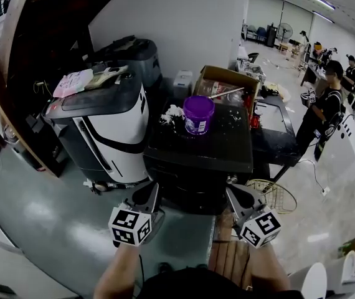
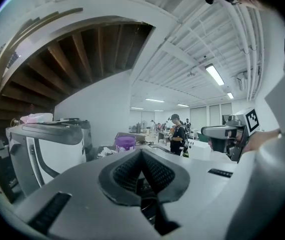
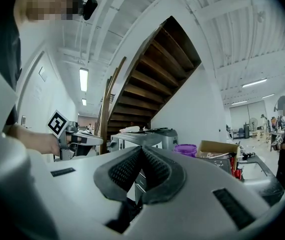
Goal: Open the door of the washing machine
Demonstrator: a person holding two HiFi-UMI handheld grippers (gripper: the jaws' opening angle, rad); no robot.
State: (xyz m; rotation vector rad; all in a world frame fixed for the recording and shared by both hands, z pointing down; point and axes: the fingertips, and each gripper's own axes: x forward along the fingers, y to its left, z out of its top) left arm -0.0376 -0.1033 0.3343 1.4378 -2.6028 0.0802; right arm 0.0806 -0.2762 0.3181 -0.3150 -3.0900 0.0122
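1. Gripper state. I am reading the left gripper [image 1: 147, 194] in its own view: its fingers [image 2: 125, 171] are pressing together with nothing between them. The right gripper [image 1: 238, 194] is showing the same in its view, with its fingers [image 3: 125, 170] closed on each other and empty. Both are hovering low in the head view, above the floor [image 1: 59, 223].

2. Location of the task item. I am taking the white appliance with the grey top as the washing machine [image 1: 112, 126]. It is standing at left of centre in the head view. Its lid [image 1: 96, 98] is lying flat and appears shut, with papers [image 1: 73, 83] resting on it. A dark cabinet [image 1: 221, 151] carrying a purple bucket [image 1: 198, 114] is standing just beside it, at centre frame.

3. Step in hand. Neither gripper is touching the washing machine, and both are hanging well apart from it. I am judging that this fits either a stand-off ahead of a reach for the lid or a stand-off after the lid has been lowered again. These views are not settling which.

4. Requirements for any reach to the lid. The fingers would need to part before contact. I cannot see a handle or front lip from here. The papers are likely to slide off as the lid tilts.
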